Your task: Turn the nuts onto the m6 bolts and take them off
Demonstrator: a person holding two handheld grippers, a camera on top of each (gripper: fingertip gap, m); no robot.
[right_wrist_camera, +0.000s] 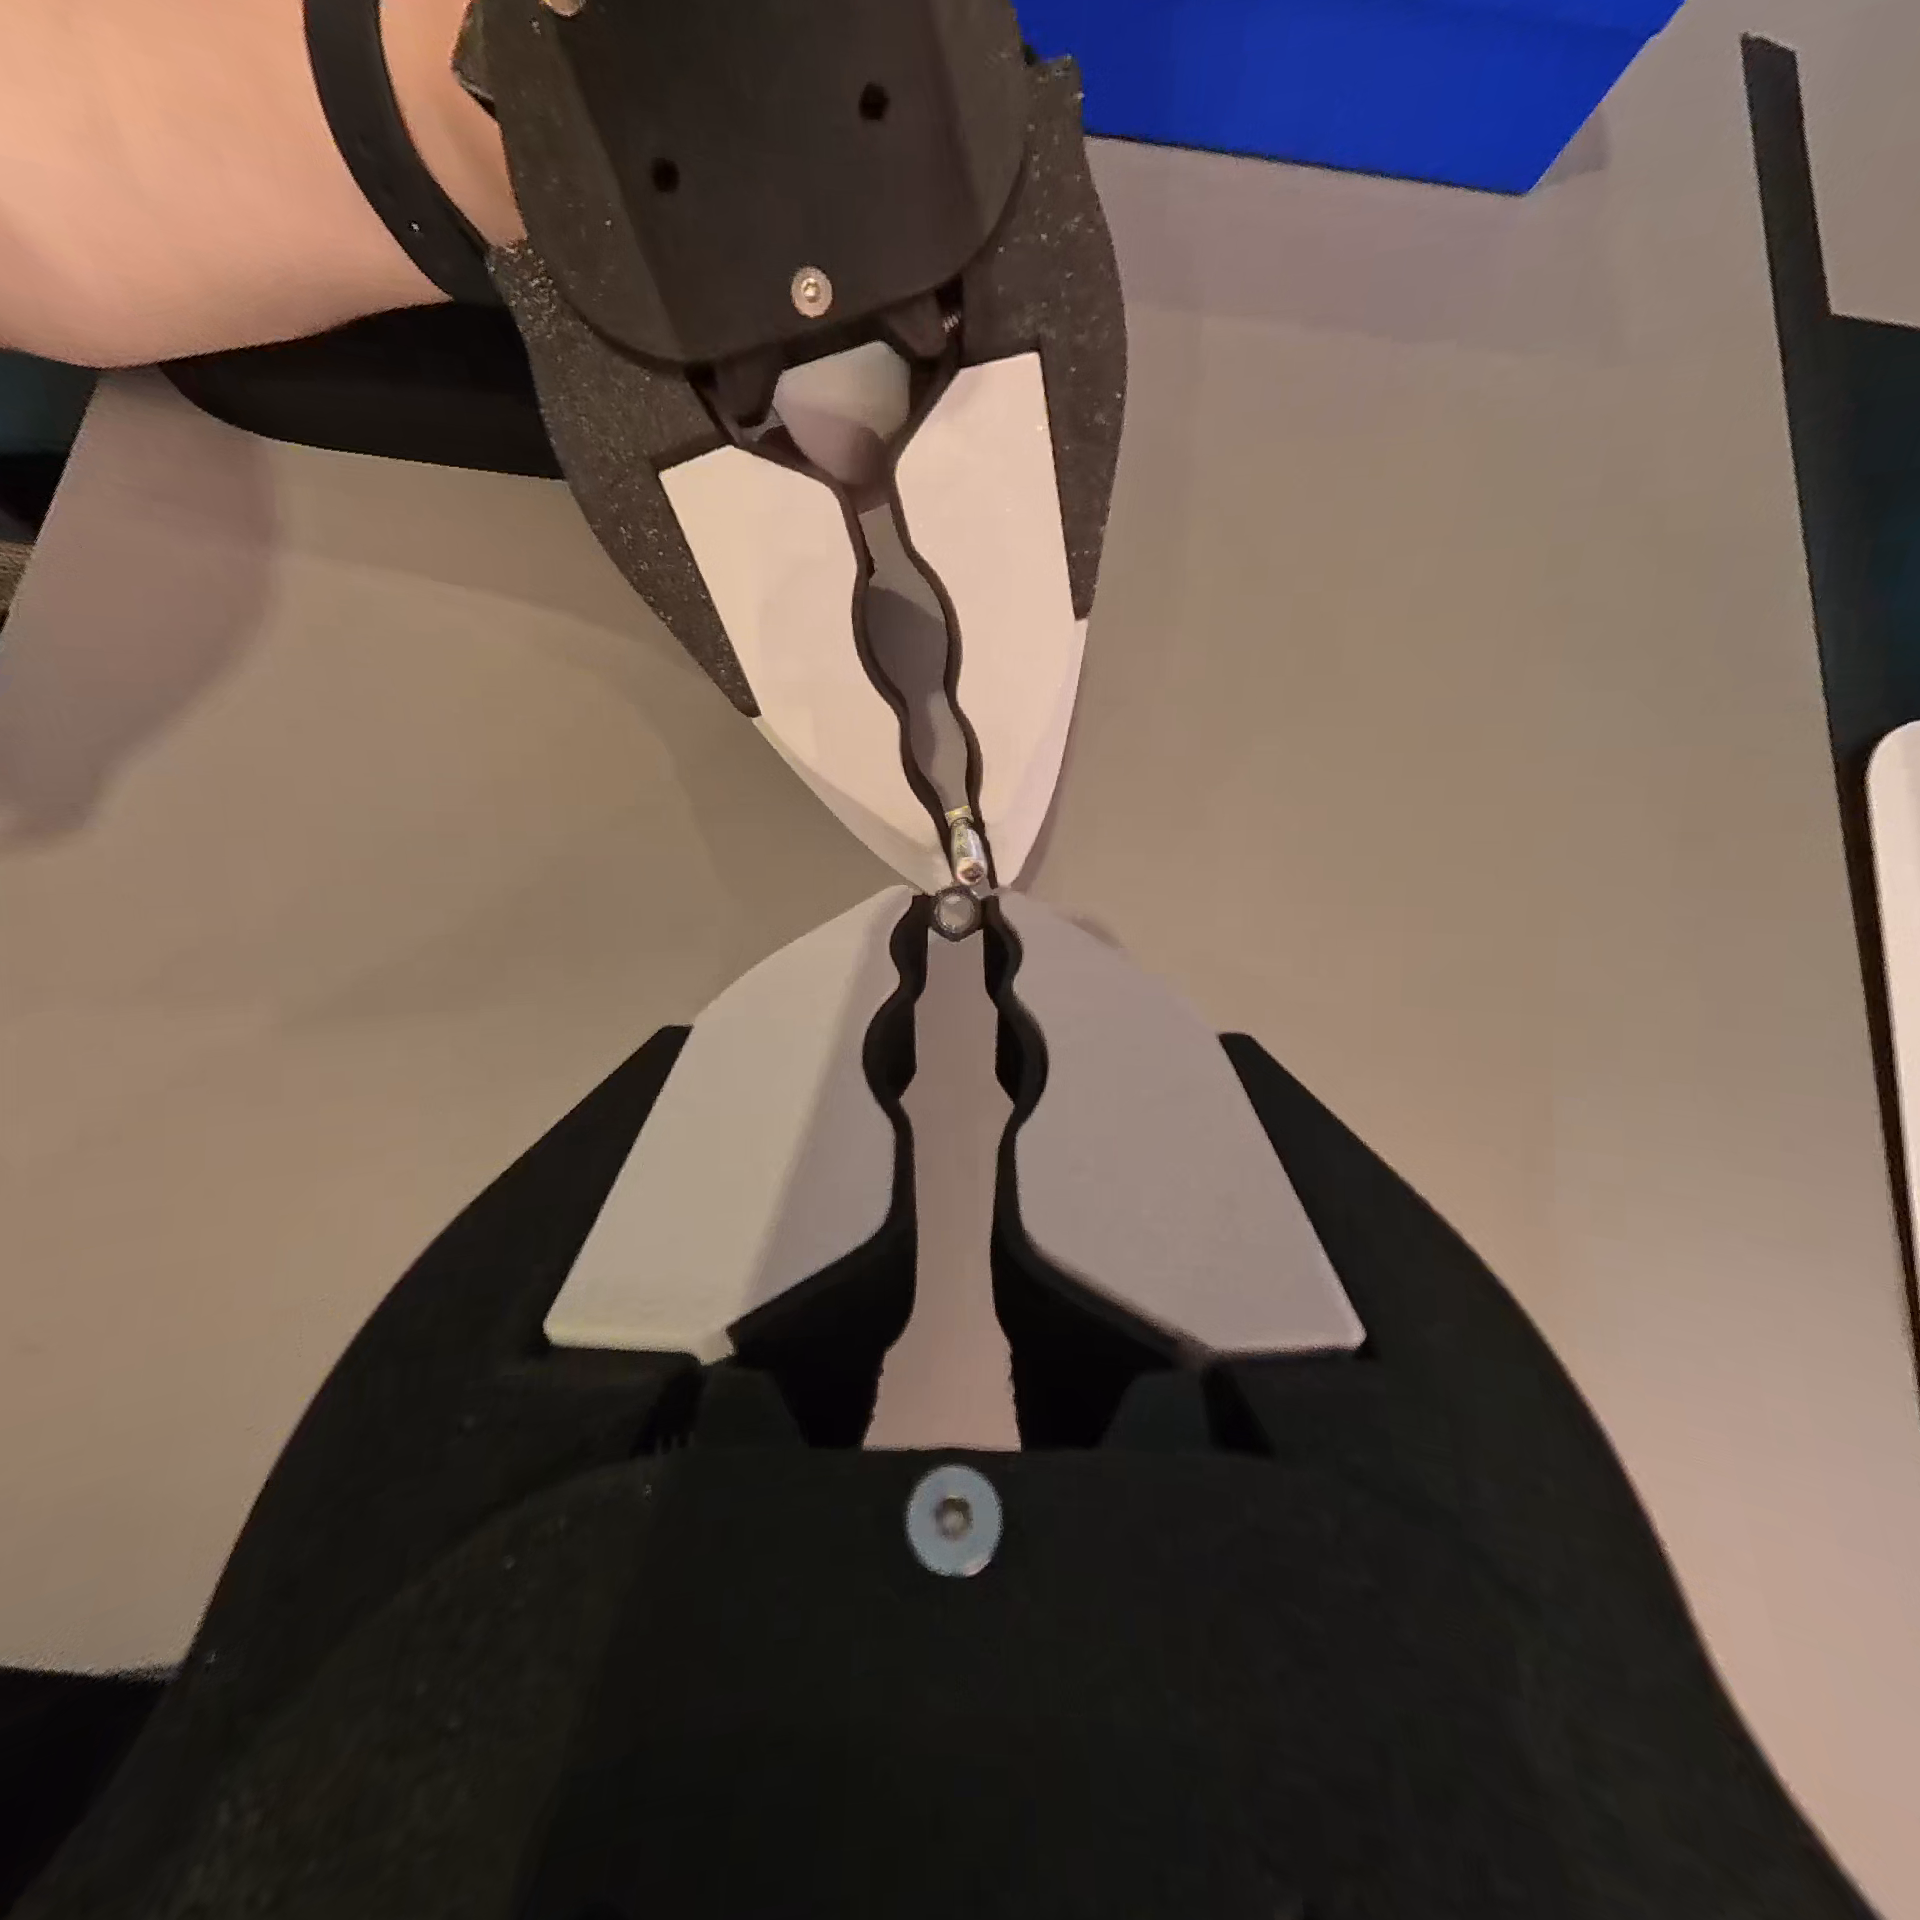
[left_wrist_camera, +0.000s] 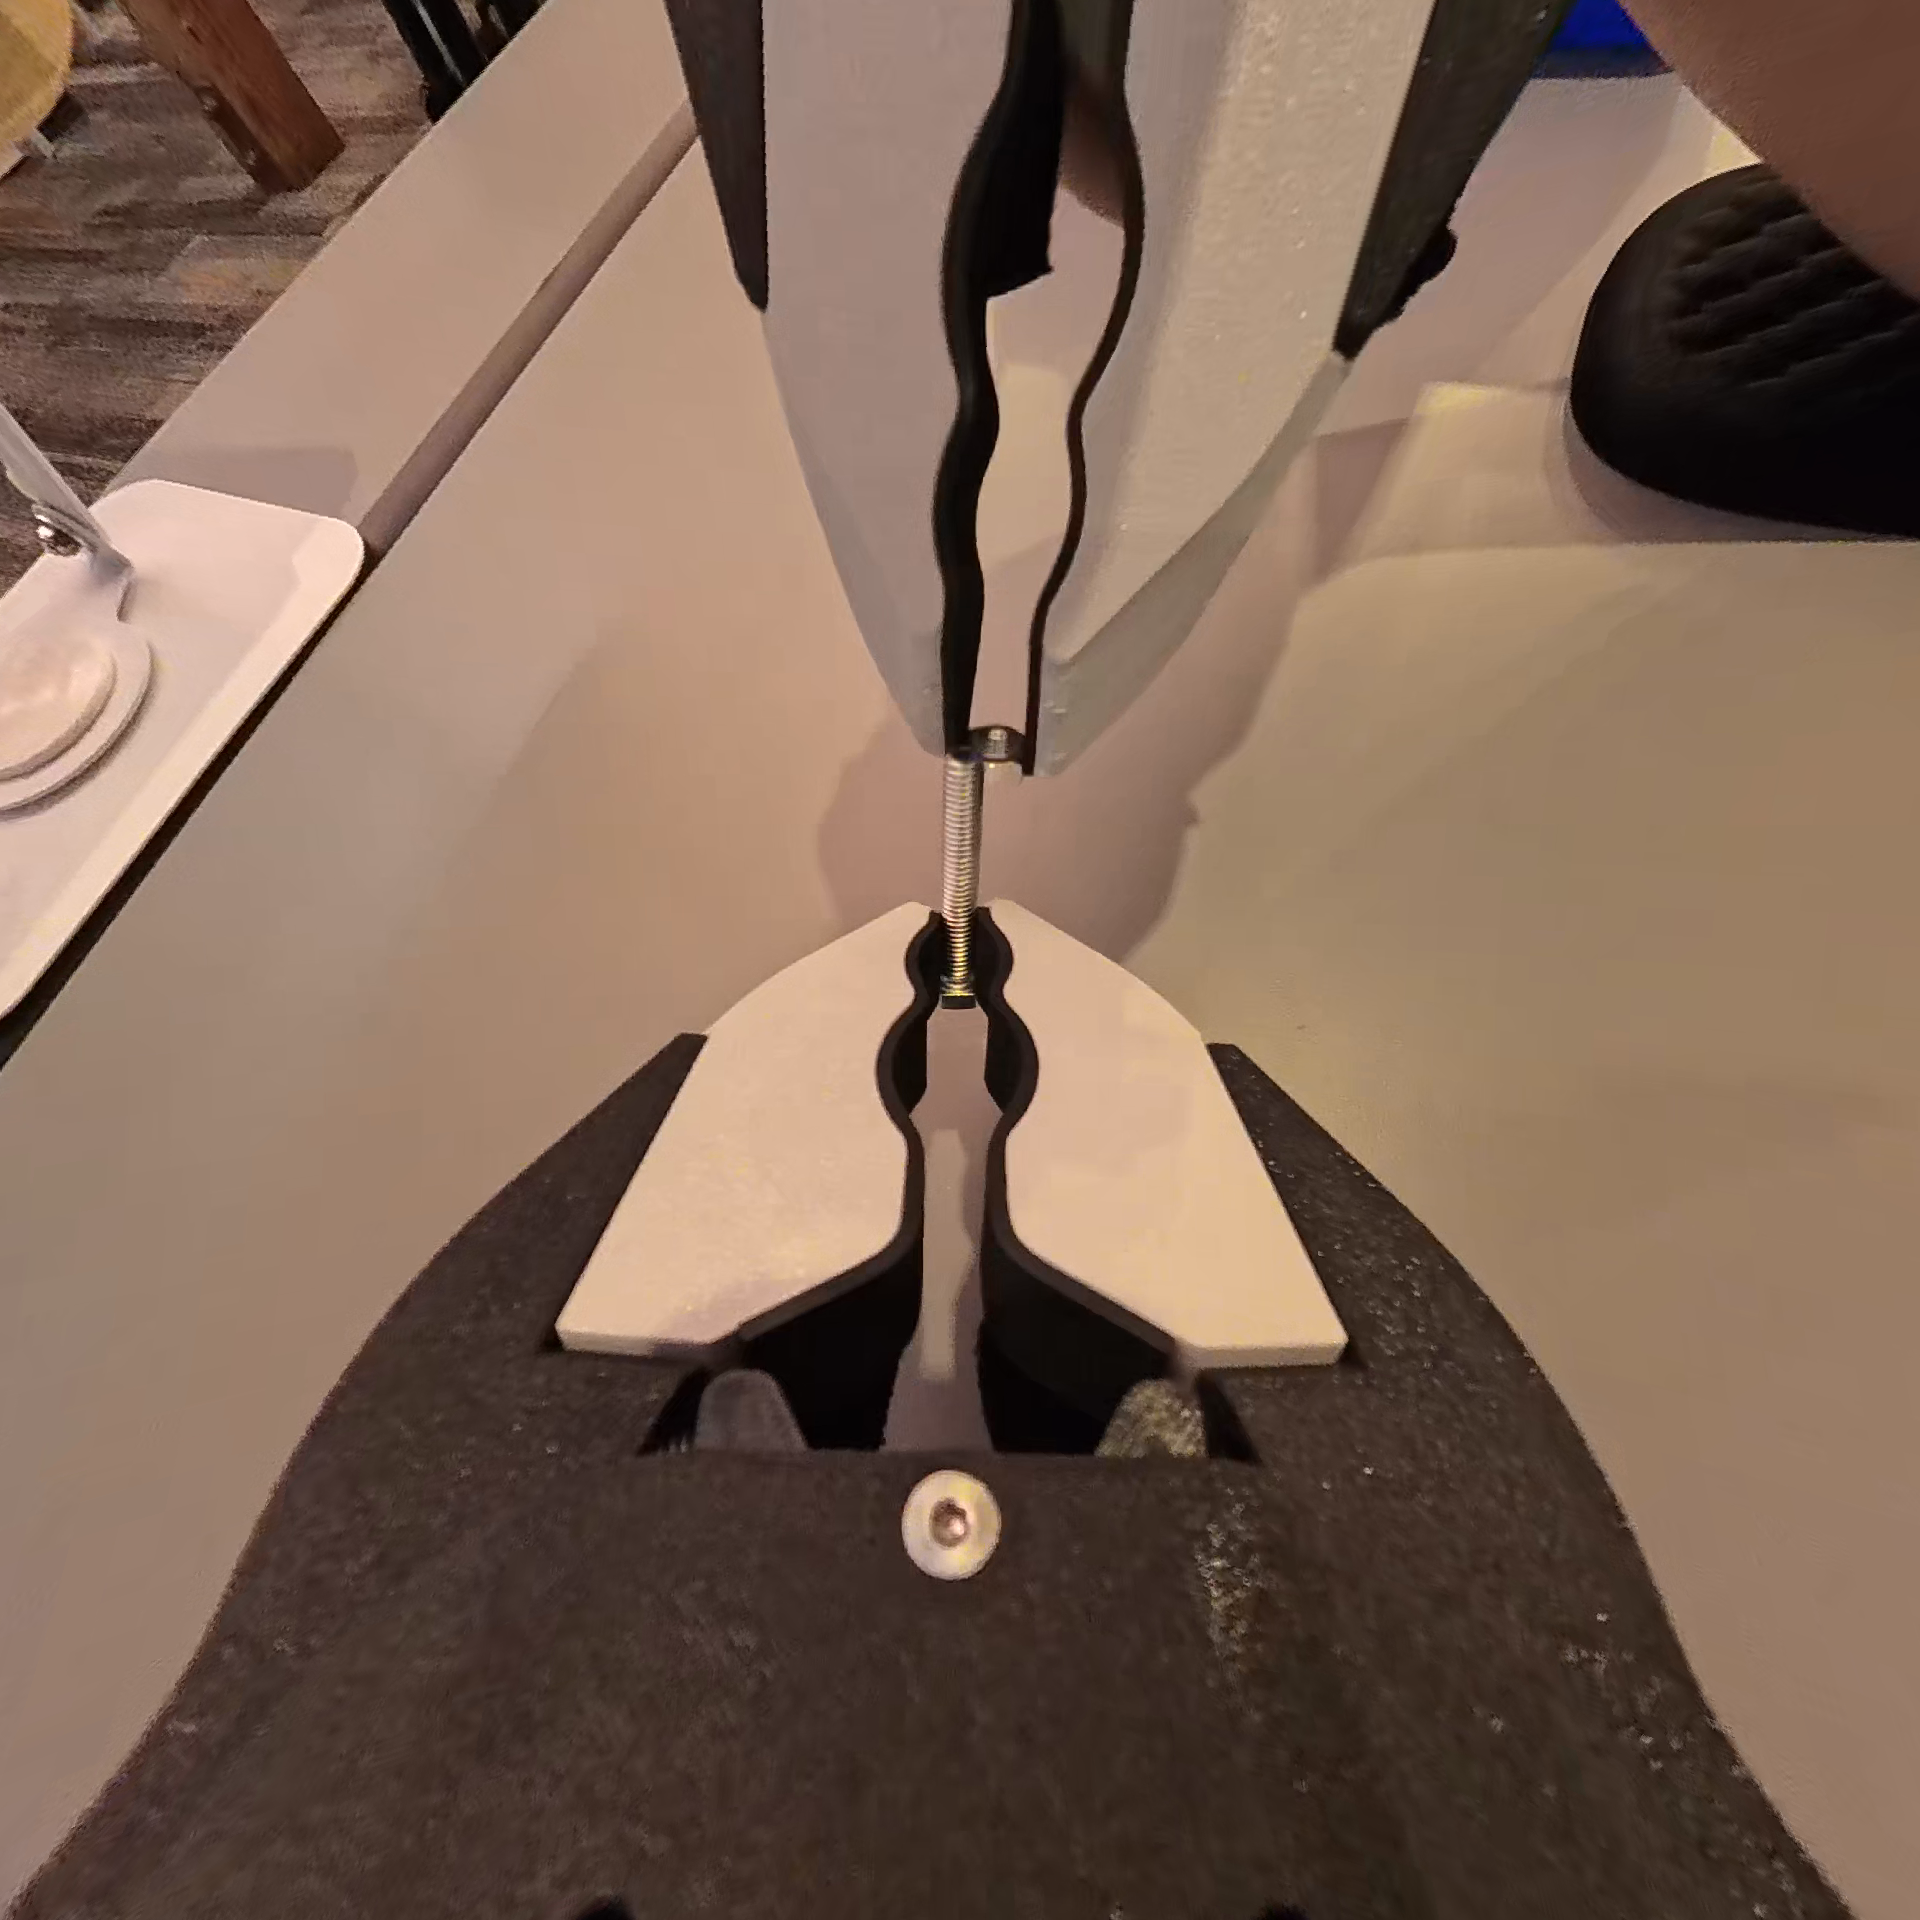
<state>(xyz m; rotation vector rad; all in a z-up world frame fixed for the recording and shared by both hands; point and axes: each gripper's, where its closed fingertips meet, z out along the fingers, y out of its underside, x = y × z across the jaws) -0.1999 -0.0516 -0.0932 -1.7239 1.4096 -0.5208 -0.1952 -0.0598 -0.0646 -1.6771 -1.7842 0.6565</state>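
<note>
The left gripper (left_wrist_camera: 958, 925) pinched the head end of a bolt (left_wrist_camera: 958, 862), its jaws pressed together on the shank, with the threaded length sticking out forward above the tabletop (left_wrist_camera: 1455, 935). The right gripper (left_wrist_camera: 995, 764) came in from the opposite side, its jaws closed on a small nut (left_wrist_camera: 997, 750) held at the bolt's free tip. In the right wrist view the nut (right_wrist_camera: 954, 914) sat between the right gripper's (right_wrist_camera: 954, 920) fingertips, facing the bolt's end (right_wrist_camera: 966, 847) held in the left gripper (right_wrist_camera: 964, 862); whether the threads had caught could not be told. A person's forearm with a black strap (right_wrist_camera: 395, 187) reached in behind the left gripper. A blue box (right_wrist_camera: 1330, 83) lay at the far edge, well apart. A white stand base (left_wrist_camera: 187, 644) rested on the tabletop to the left, and a black mesh object (left_wrist_camera: 1756, 374) sat to the right. Nothing lay between the two grippers apart from the bolt and nut.
</note>
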